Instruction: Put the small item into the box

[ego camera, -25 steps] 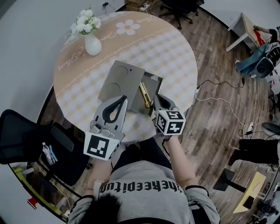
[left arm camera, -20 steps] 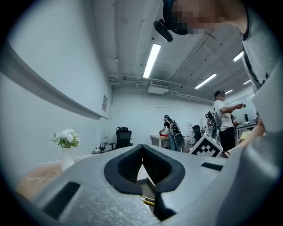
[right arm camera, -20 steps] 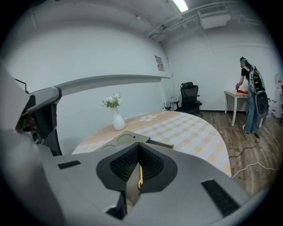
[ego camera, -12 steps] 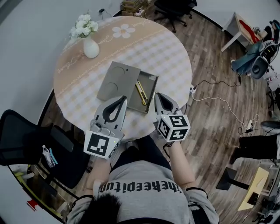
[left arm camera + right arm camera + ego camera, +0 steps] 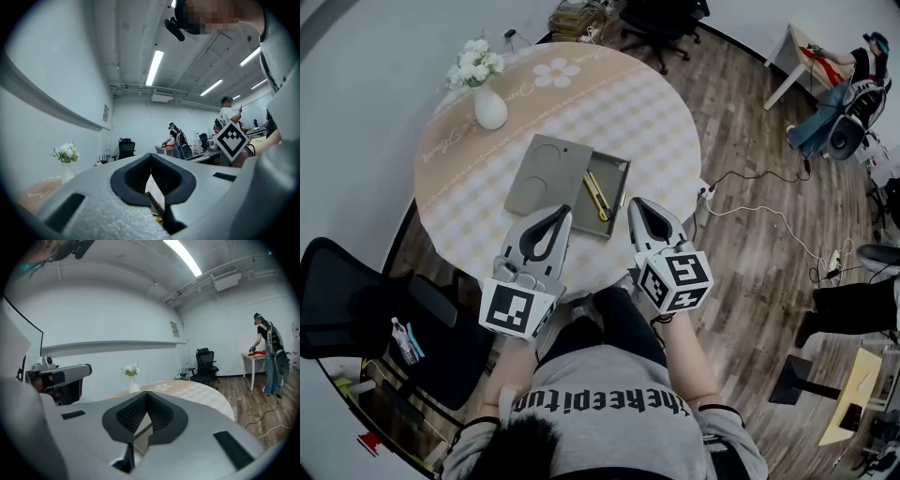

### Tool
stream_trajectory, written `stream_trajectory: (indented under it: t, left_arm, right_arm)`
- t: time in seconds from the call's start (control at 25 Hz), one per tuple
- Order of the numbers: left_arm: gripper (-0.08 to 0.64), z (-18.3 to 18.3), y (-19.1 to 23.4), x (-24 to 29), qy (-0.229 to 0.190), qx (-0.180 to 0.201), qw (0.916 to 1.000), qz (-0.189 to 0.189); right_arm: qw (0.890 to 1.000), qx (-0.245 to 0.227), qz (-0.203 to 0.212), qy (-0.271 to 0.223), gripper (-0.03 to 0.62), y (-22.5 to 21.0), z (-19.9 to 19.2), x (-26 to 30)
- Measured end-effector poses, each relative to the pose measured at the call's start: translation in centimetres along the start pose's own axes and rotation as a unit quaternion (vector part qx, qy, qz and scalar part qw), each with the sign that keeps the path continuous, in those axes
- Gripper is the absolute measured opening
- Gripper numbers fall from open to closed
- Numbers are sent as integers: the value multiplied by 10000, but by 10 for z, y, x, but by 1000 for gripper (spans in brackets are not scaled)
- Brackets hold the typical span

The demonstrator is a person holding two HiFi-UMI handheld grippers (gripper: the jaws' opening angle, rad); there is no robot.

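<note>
A grey box lies open on the round table, its flat lid folded out to the left. A small yellow item lies inside the box; a sliver of it shows as the yellow item between the left jaws. My left gripper is shut and empty, its tip just short of the lid's near edge. My right gripper is also shut and empty, beside the box's right near corner. In the gripper views, the left gripper and the right gripper each show meeting pads with nothing between them.
A white vase of flowers stands at the table's far left. A black chair sits left of the person, another chair is beyond the table. A cable runs over the wood floor at right. People stand at desks in the background.
The right gripper has drawn back a little from the box's near corner toward the person. The left gripper has kept its place. Both stay shut.
</note>
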State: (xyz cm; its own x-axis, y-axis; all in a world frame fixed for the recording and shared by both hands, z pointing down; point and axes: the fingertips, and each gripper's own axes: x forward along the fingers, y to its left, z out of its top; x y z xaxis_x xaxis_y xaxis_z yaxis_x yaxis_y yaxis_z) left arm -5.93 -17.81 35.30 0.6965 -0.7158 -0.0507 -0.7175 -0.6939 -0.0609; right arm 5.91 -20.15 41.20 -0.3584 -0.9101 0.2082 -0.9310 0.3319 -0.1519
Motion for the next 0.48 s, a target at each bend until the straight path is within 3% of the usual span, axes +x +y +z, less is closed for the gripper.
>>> stream_trajectory:
  t: [0.48]
  left_arm:
    - [15,22,-21,-3,-105,188,9996,186]
  right_arm:
    - [9980,-252,354,-454,5,7,32,-28]
